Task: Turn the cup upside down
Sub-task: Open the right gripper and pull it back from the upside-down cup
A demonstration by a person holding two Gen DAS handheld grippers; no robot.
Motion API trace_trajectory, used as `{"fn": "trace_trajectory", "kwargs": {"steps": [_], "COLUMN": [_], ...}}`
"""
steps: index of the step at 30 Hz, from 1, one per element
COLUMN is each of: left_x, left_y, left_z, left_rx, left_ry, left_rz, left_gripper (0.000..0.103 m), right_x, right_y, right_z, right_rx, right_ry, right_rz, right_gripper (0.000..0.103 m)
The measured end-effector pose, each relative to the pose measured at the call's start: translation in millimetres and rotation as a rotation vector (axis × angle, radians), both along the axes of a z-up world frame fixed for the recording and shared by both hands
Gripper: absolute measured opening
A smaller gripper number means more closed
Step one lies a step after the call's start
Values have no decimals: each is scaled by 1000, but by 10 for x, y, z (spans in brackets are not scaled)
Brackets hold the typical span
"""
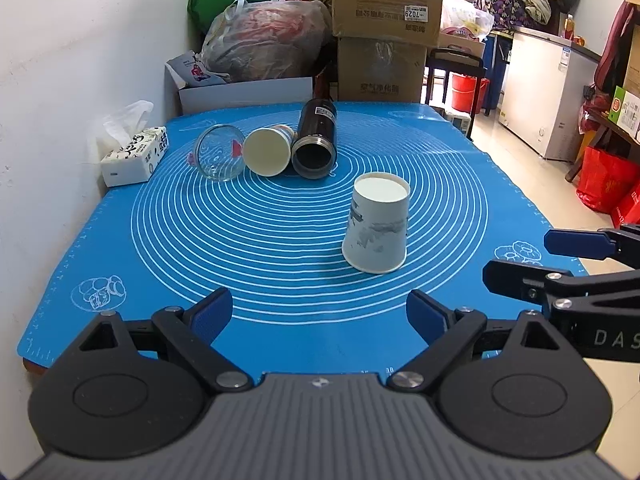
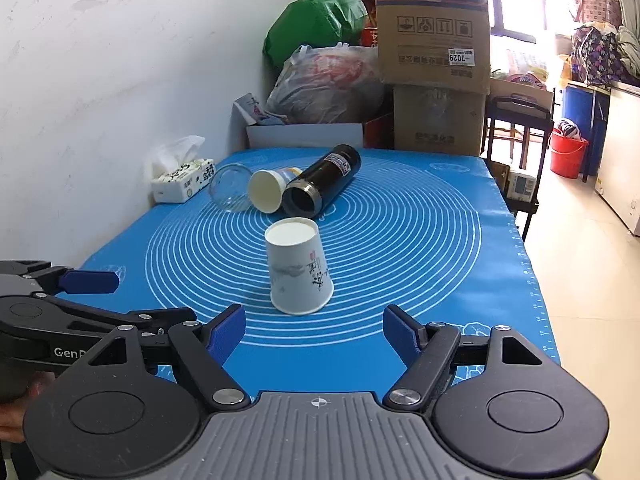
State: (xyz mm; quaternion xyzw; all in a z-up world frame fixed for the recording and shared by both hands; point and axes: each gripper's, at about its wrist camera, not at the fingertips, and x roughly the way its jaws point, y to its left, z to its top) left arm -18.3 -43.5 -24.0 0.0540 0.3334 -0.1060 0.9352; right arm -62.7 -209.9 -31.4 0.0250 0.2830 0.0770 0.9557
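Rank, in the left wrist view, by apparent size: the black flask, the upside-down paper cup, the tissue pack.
1. Upside-down paper cup, though it is nearest.
2. Black flask.
3. Tissue pack, looking close to the flask; this order is unsure.

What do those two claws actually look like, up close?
Both look alike: the left claw and right claw have black linkage arms with silver pivot pins, blue pads on the fingertips, round black discs and a ribbed grey body. White lettering marks their sides. No cables show.
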Motion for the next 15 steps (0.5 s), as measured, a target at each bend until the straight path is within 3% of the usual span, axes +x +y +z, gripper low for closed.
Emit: {"fn": "trace_trajectory", "kwargs": {"steps": [15], "left_x": [-48], "left_y": [6], "left_z": [4], "left_rx": [14], "left_ry": [-2], "left_rz": [10], "left_gripper": [93], "right_x": [-67], "right_y": [23], "right_z": [3], "right_rx": [-4], "right_ry": [6], "right_rz": [-9], "right_gripper": [78]}}
